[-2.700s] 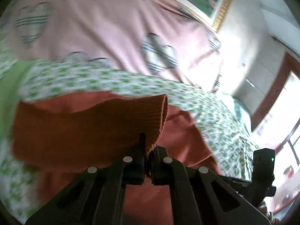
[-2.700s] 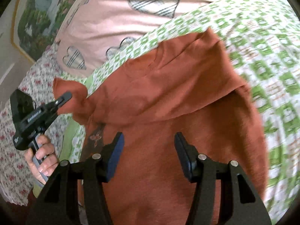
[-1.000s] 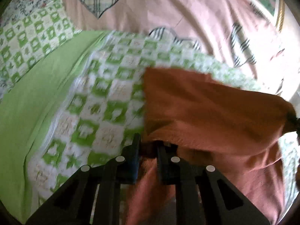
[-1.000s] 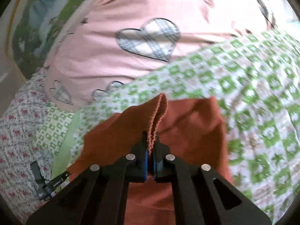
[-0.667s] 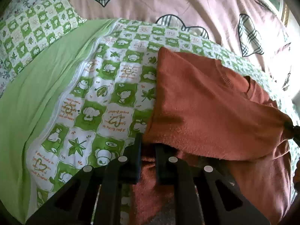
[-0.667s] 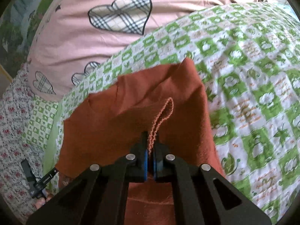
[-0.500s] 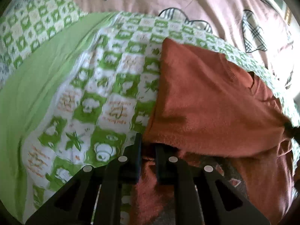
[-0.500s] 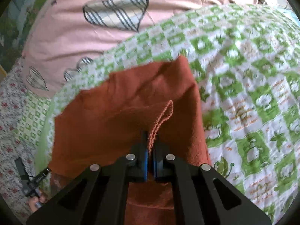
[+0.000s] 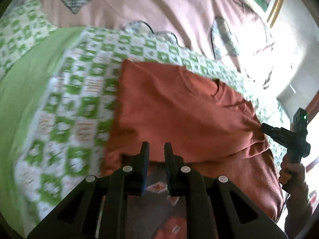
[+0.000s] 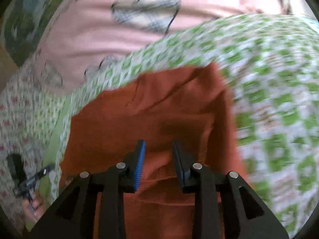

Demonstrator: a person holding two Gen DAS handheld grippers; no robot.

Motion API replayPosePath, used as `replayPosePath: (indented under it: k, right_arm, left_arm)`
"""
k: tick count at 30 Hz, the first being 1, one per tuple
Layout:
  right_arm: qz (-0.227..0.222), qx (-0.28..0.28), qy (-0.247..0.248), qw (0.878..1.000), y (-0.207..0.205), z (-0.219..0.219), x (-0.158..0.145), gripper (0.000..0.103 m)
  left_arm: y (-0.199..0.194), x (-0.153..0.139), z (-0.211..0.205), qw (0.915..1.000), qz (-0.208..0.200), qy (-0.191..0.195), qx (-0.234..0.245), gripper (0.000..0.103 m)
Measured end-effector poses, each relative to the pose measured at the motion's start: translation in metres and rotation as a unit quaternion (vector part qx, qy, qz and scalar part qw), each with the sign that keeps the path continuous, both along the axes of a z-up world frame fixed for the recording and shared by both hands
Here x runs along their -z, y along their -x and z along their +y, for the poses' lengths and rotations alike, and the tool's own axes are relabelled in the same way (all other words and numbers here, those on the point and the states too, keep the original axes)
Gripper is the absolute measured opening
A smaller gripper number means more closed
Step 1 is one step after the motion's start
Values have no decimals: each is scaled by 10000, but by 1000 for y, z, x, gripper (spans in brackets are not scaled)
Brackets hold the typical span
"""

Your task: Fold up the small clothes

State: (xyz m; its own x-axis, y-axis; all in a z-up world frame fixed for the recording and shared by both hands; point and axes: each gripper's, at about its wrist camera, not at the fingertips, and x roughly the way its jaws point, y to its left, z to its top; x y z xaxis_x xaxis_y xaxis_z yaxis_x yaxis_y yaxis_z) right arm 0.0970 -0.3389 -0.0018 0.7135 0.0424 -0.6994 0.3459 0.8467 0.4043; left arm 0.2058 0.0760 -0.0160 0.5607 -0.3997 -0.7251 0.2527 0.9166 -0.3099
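Lying across your green-and-white checked quilt (image 9: 79,103), the rust-orange knit sweater (image 9: 179,115) has its upper part doubled over its lower part, neckline toward the pink heart-print bedding (image 9: 159,6)

Item, left gripper (image 9: 156,149): your black two-finger tool sits at the near folded edge of the sweater; its jaws are opening, the gap narrow, and the fold's edge runs across that gap; whether the pads press the cloth you cannot tell, as this part is blurred. A pale printed patch on the lower layer of the sweater shows just below the fingers

Item, right gripper (image 10: 158,145): your black tool with blue-faced pads (image 10: 139,165) is above the sweater's folded layers; its jaws are opening, parted to a moderate gap, with orange cloth seen through the gap and no pad pressing it. In the left wrist view the same tool's tip is at the sweater's right-hand corner, carried in your right hand (image 9: 291,175)

Item, surroundings: a plain light-green sheet (image 9: 26,91) borders the quilt on the left of the left wrist view; a gold-framed picture (image 9: 277,2) hangs on the wall beyond the pink bedding; your left hand (image 10: 30,205) holds its tool at the lower left of the right wrist view, over a floral print fabric (image 10: 18,103)
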Motion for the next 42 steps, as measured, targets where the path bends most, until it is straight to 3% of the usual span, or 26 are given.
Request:
replayPosePath:
  k: [3,5,7,12,16,21,26,27,30,31,32,33,35,39,42]
  right_arm:
    - [599,191,36,9980,-11,-7,26,36]
    - [477,287,-66,9984,0,-13,25,36]
    - [518,437,206,9975,17,-9,11,38]
    - [49,214,237,9995,70,10,-15,49]
    - [-104,75,160,9998,105,30,-19,51]
    - [-237,75,70,9997,159,48,-14,55]
    - [-310,153,-53,9994,216,59,-10,56]
    - [-292,156,-65,9994,228,60,-8,56]
    - [-209,173,-174,9995,255,62,-1,56]
    - [-161,195,-206,9995,261,63,2,56]
    - [-95,236,-232,9994,268,64,6,56]
    - [-45,260,-248,9993,276,66,9,56]
    - [29,299,-233,9993,287,71,13,56]
    - [63,179,-289,9994,305,84,23,56]
    - [197,-4,-412,9990,300,92,40,56]
  left_arm:
    - [-27,33,-12,9974,522,-451,-210,16]
    - [-28,42,-7,9972,639,-316,-226,16]
    - [-15,34,0,9976,604,-262,-208,15]
    - [44,11,16,9990,332,-254,-153,35]
    - [99,5,34,9992,336,-132,-176,51]
    - [159,14,54,9983,543,111,-199,52]
    - [198,44,55,9940,1034,361,36,52]
    - [202,53,53,9925,1144,426,67,51]
    - [206,53,42,9944,950,442,131,46]
    - [203,52,38,9939,938,534,215,22]
    - [200,52,35,9922,980,699,333,9]
    - [198,51,31,9914,1001,754,383,7]
    - [203,42,25,9948,814,477,382,4]
    - [225,3,44,9969,262,615,418,4]
    - [227,8,55,9970,365,525,445,3]
